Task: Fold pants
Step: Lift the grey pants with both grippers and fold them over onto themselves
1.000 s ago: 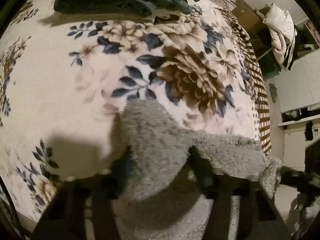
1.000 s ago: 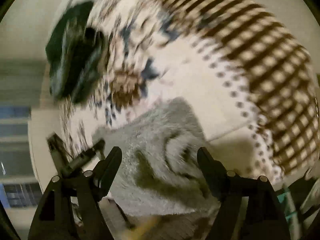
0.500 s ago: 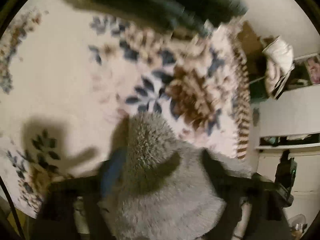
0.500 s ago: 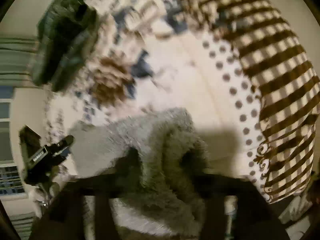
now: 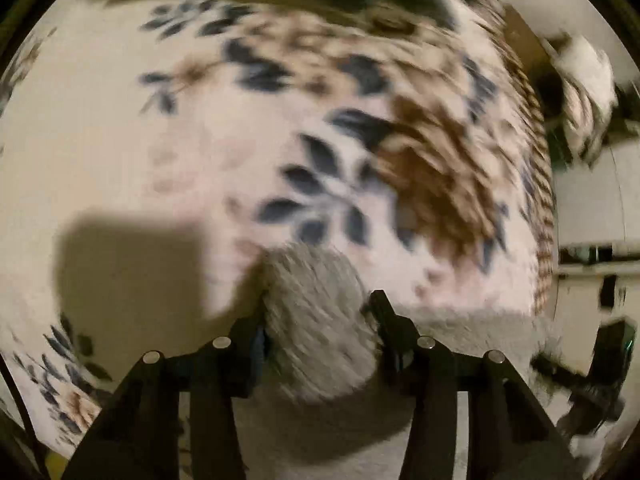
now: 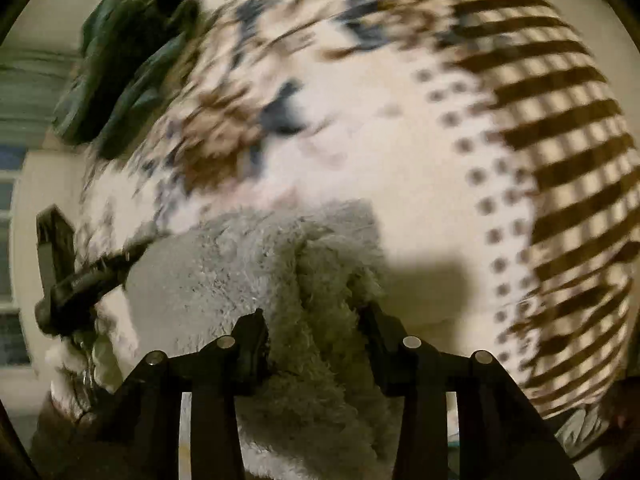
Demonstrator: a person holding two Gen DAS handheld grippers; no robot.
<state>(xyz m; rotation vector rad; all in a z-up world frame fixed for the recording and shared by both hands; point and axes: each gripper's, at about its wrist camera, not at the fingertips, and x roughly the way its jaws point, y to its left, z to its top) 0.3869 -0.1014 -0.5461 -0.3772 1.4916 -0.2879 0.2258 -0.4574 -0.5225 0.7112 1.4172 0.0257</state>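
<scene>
Grey fleece pants (image 5: 316, 320) clenched by left gripper (image 5: 318, 320) and right gripper (image 6: 316, 320); since lifted off bedspread (image 5: 120, 140), carried toward twelve o'clock for folding.

A cream floral blanket with blue and brown flowers (image 5: 168, 128) covers the bed, its brown-striped border (image 6: 560, 128) at the edge; white cabinets (image 5: 592, 200) and a window (image 6: 8, 200) stand beyond.

No text, label, brand, number or sign can be read in either wrist view. The black device body (image 6: 76, 280) at the left edge of the right wrist view carries faint pale marks, too blurred to make out.
</scene>
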